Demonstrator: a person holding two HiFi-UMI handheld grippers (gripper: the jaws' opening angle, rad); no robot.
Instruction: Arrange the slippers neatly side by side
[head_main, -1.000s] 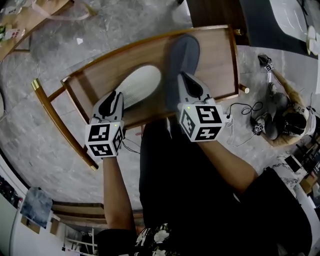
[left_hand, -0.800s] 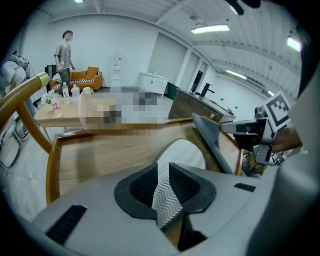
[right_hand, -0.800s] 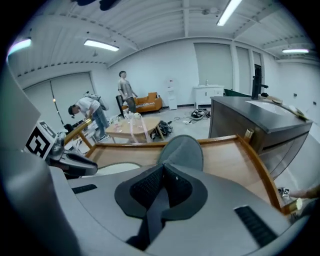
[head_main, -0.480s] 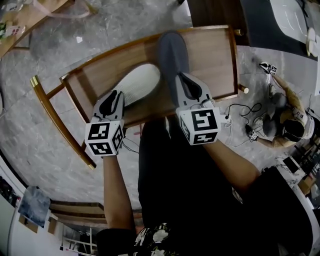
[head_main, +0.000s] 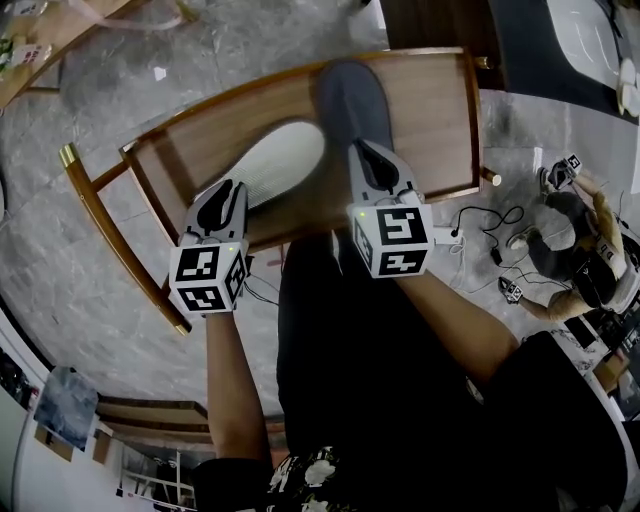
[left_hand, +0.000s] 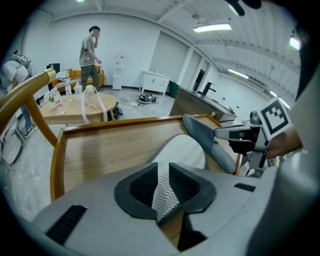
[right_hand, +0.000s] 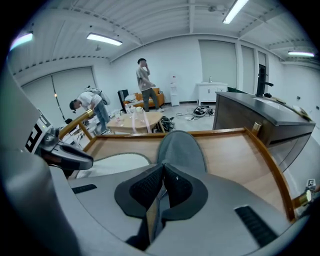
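The white-soled slipper (head_main: 285, 160) is laid sole up on the wooden surface (head_main: 430, 110); the grey slipper (head_main: 350, 100) is held tilted just beside it.

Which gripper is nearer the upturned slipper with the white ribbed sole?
Left. The left gripper grips the near end of the upturned slipper with the white ribbed sole; the right gripper stands off to its side, shut on the dark grey fabric slipper.

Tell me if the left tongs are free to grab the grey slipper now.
Probably not: the left tongs grip the white-soled slipper, and the right tongs hold the grey slipper.
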